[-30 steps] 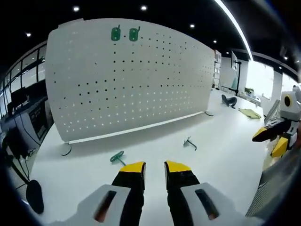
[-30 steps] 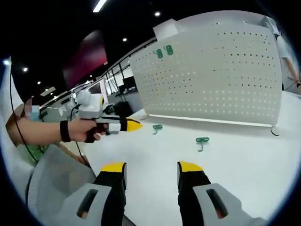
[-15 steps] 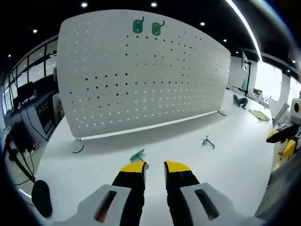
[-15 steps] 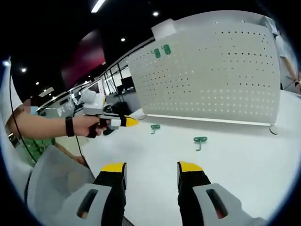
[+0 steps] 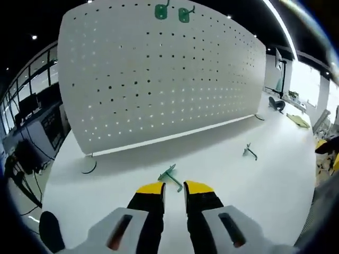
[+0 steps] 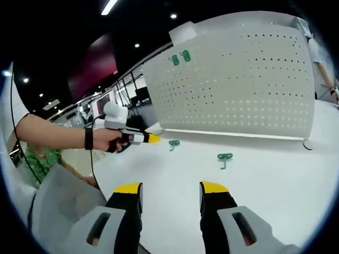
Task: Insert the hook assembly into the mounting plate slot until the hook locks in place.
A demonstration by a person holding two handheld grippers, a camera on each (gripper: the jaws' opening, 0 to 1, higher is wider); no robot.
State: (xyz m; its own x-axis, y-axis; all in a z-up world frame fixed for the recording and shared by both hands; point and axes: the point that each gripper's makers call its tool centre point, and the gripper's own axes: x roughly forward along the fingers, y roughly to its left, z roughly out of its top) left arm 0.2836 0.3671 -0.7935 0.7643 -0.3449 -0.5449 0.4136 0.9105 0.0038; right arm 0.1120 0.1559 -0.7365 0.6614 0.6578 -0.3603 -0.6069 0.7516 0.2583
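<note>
A white pegboard mounting plate [image 5: 159,84] stands upright on the white table [image 5: 106,196], with two green hooks [image 5: 160,11] [image 5: 184,14] hung near its top. One loose green hook assembly [image 5: 170,174] lies on the table just beyond my left gripper [image 5: 174,188], which is open with nothing between its yellow-tipped jaws. A second loose hook [image 5: 249,152] lies further right. In the right gripper view, my right gripper [image 6: 170,188] is open and empty, low over the table; both loose hooks [image 6: 174,143] [image 6: 224,156] lie ahead of it before the plate [image 6: 238,90]. The hand-held left gripper [image 6: 151,138] points at the nearer hook.
The plate's curved foot [image 5: 87,168] rests on the table at its left end. Desks with monitors [image 5: 26,137] lie beyond the table's left edge. A grey mesh chair back [image 6: 58,203] sits at the lower left of the right gripper view, under the person's arm [image 6: 53,132].
My left gripper has moved forward towards the plate; the near green hook now lies just past its jaw tips. The right gripper has hardly moved. Neither loose hook has been moved.
</note>
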